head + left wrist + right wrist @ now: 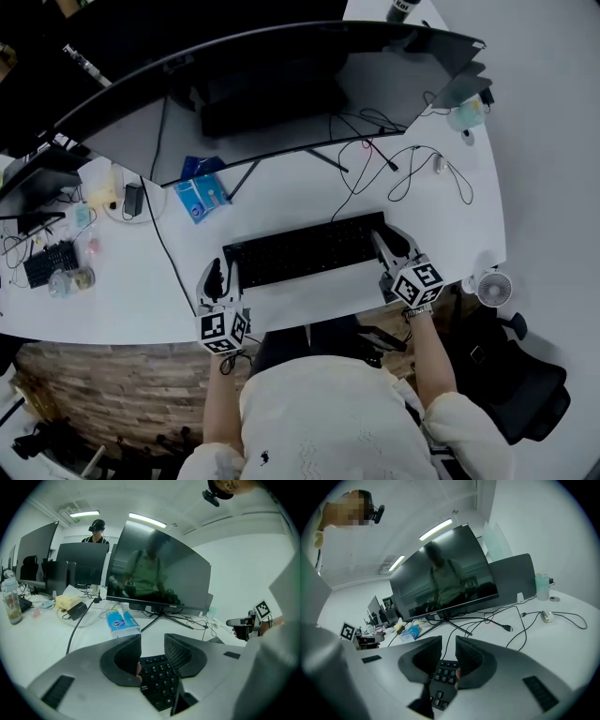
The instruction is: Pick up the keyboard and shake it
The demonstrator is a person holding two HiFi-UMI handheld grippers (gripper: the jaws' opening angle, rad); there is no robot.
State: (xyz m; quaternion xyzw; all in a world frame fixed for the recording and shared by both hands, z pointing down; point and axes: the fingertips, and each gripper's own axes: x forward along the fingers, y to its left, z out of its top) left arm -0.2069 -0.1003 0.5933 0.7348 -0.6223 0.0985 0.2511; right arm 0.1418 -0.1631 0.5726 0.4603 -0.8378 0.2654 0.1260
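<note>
Item: one black keyboard [305, 249], slim, full length, dark keys in even rows. It runs crosswise at the front edge of the white desk [450, 225], its right end set slightly farther from the person than its left. Left end sits between the jaws of the left gripper [152, 648], right end between those of the right gripper [448, 651]. Whether it is clamped or raised off the desk cannot be told
</note>
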